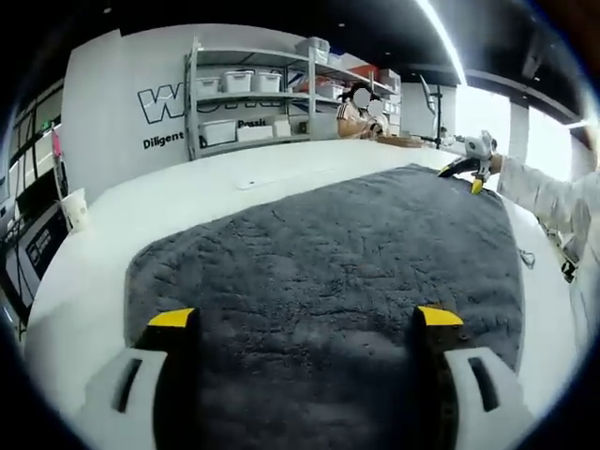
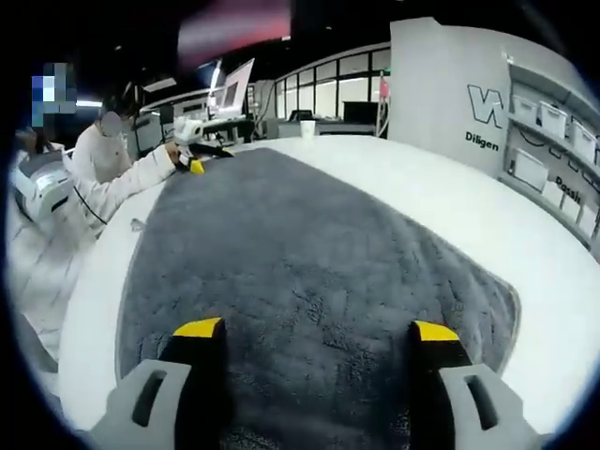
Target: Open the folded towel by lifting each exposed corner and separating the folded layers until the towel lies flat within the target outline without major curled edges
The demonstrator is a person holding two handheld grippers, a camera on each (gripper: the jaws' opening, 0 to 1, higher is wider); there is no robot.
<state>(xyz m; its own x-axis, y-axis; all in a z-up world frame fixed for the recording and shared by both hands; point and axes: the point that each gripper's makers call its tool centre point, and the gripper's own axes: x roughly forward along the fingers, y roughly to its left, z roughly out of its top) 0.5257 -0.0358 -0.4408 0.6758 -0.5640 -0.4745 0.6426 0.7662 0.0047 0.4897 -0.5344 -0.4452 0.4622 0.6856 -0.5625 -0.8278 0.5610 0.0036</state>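
The dark grey plush towel [image 1: 337,272] lies spread on the white counter [image 1: 197,192]. The left tongs [image 1: 307,319] hang spread apart over one end of the towel, nothing between them. The right tongs [image 2: 317,330] – equally released – hover over the opposite end; grey metal shelving [image 1: 253,94] stands beyond

A white table [image 1: 281,183] runs back toward a metal shelving unit [image 1: 251,89] stocked with white storage bins [image 1: 238,81], standing against a white wall with dark lettering [image 1: 161,101]. A paper cup [image 1: 74,208] stands near the table's edge in the left gripper view. In the right gripper view, a monitor [image 2: 232,86] rises beyond the table, with tall windows [image 2: 323,94] behind.
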